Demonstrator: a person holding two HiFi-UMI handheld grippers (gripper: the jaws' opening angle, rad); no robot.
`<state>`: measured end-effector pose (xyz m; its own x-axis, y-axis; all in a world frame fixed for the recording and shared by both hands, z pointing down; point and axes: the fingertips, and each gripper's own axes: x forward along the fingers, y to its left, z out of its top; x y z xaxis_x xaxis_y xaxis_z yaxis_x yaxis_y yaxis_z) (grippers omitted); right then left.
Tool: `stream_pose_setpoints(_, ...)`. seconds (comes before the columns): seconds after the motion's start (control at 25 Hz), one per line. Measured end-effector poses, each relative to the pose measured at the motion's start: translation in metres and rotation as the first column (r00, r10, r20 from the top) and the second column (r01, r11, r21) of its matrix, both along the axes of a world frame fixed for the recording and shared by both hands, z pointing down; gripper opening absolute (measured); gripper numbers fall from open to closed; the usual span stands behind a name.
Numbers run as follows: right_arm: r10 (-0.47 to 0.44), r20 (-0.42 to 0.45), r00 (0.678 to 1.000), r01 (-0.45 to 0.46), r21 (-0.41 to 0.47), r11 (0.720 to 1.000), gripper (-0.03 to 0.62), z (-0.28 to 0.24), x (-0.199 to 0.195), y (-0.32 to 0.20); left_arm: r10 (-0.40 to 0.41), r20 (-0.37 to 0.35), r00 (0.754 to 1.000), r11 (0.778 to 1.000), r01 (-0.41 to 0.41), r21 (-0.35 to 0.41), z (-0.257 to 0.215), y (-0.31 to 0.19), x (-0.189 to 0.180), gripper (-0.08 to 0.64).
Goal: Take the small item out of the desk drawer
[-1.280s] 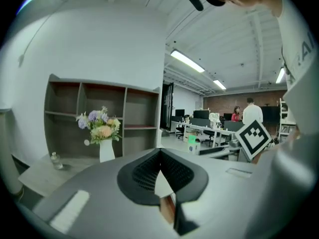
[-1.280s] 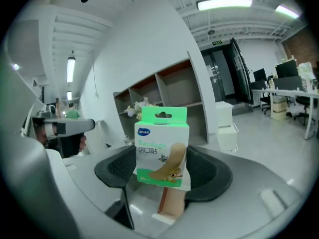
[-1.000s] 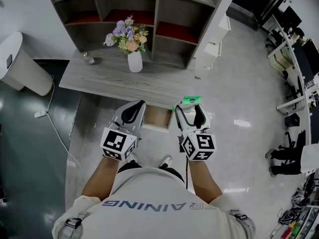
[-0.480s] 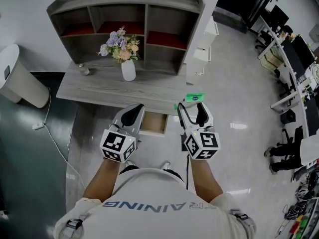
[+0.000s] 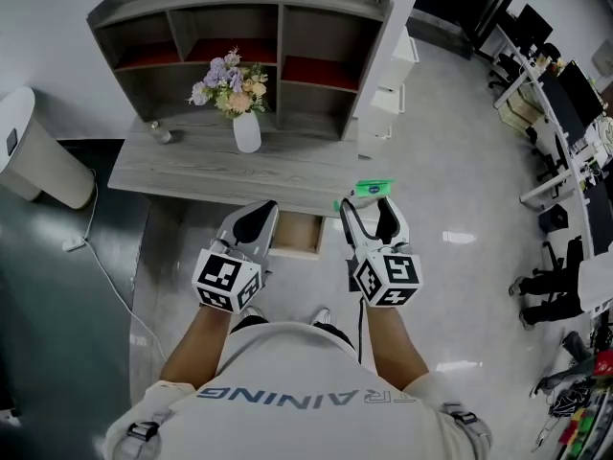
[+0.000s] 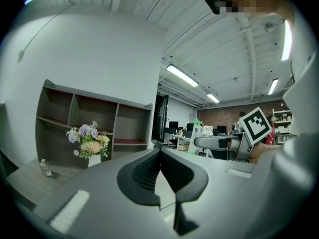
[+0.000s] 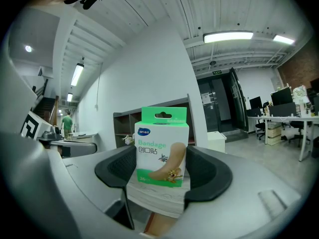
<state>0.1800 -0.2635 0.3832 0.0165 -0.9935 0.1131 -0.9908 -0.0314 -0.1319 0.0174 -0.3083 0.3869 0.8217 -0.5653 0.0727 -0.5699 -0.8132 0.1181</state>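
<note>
head view: the right hand-held gripper (image 5: 369,215) holds the bandage box (image 5: 371,191) at the tabletop's (image 5: 192,166) front edge, beside the open drawer (image 5: 297,235). left gripper view: the left hand-held gripper (image 6: 160,156) has its jaws together, empty. right gripper view: the box sits clamped upright, long axis vertical, green tab topmost.
</note>
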Motion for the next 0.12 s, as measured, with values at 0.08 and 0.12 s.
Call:
stream_pose_setpoints(0.08, 0.0, 0.004, 1.0, 0.0, -0.004, 1.0, 0.325, 0.0016, -0.0025, 0.0004, 0.003, 0.002, 1.0, 1.0, -0.003, -0.003, 0.0009, 0.0007, -0.0015, 0.002)
stream_pose_setpoints(0.12, 0.0, 0.007, 1.0, 0.0, -0.006, 1.0, 0.325, 0.0026, -0.0037, 0.0007, 0.004, 0.003, 1.0, 1.0, -0.004, -0.004, 0.0015, 0.0011, -0.0022, 0.002)
